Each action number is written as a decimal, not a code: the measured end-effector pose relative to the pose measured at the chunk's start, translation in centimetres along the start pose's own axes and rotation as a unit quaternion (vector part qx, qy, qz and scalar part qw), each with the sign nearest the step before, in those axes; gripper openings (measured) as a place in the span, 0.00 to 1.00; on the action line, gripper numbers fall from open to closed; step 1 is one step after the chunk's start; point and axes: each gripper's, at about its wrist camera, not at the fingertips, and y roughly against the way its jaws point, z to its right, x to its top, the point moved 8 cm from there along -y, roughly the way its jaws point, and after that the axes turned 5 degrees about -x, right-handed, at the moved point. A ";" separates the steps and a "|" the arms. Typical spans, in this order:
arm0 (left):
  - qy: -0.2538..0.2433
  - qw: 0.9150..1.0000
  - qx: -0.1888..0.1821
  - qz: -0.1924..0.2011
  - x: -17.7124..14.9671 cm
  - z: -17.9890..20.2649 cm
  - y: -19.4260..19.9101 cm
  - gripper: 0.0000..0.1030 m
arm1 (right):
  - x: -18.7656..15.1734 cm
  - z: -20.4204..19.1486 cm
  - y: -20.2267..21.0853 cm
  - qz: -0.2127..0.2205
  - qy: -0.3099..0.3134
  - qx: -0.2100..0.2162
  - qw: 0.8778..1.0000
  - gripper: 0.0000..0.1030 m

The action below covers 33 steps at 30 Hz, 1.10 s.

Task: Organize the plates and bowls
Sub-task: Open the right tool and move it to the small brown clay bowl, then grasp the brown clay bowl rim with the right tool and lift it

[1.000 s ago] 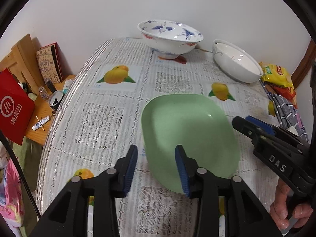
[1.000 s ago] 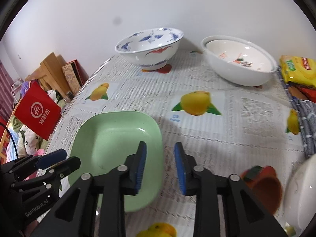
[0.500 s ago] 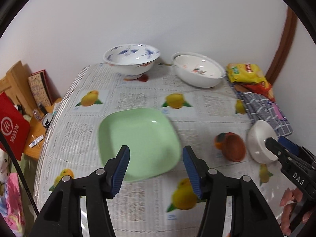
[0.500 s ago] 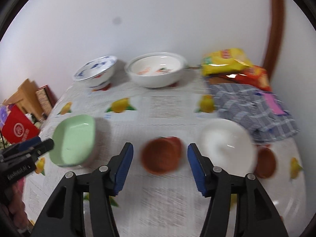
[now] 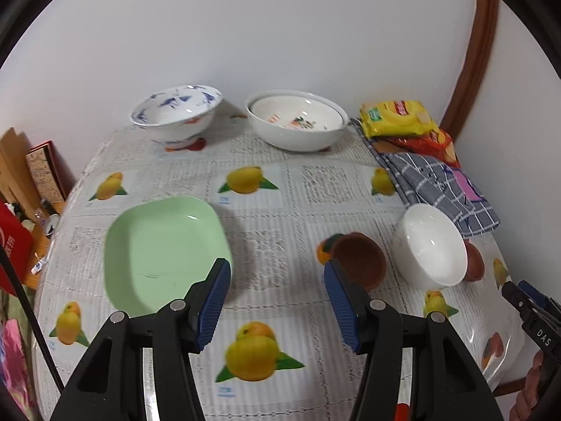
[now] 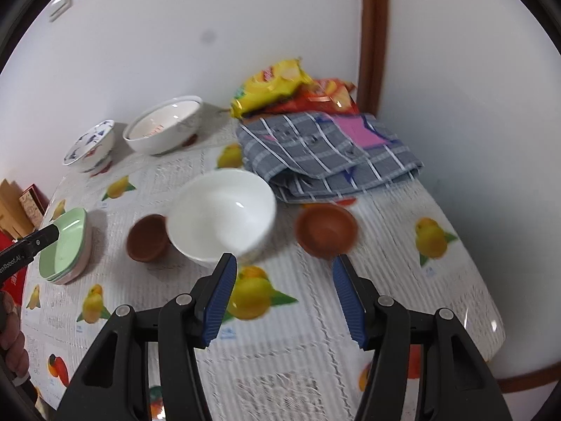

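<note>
A green square plate (image 5: 161, 245) lies at the table's left, on top of other plates in the right wrist view (image 6: 66, 249). A plain white bowl (image 5: 429, 245) (image 6: 221, 214) stands between two small brown bowls (image 5: 357, 259) (image 6: 145, 236) (image 6: 326, 229). A blue-patterned bowl (image 5: 177, 112) (image 6: 91, 147) and a large white bowl (image 5: 296, 121) (image 6: 164, 128) stand at the back. My left gripper (image 5: 277, 301) is open and empty above the table's front. My right gripper (image 6: 284, 298) is open and empty, in front of the white bowl.
Yellow and red snack bags (image 5: 399, 119) (image 6: 280, 84) and a folded checked cloth (image 5: 438, 182) (image 6: 326, 151) lie at the back right. The table's curved edge (image 6: 491, 315) runs on the right. A red bag (image 5: 10, 245) and wooden items stand left of the table.
Both grippers have pulled back and up from the green plate and opened wider. The right gripper has swung right, now facing the white and brown bowls.
</note>
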 end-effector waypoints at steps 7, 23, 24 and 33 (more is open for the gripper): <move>0.002 1.000 -0.012 -0.027 -0.7 1.0 -2.0 0.52 | -1.8 1.7 -2.2 -0.027 -0.019 -0.008 0.999 0.55; 0.003 0.997 -0.036 -0.066 -0.8 3.6 -7.5 0.52 | -0.3 5.2 -7.7 -0.043 -0.070 -0.005 0.997 0.48; 0.001 0.997 -0.037 -0.068 -0.8 3.7 -7.8 0.52 | -0.2 5.2 -8.0 -0.044 -0.070 -0.005 0.997 0.48; -0.009 0.995 -0.037 -0.088 -1.0 5.0 -10.7 0.52 | 0.6 5.4 -11.1 -0.058 -0.075 -0.004 0.996 0.40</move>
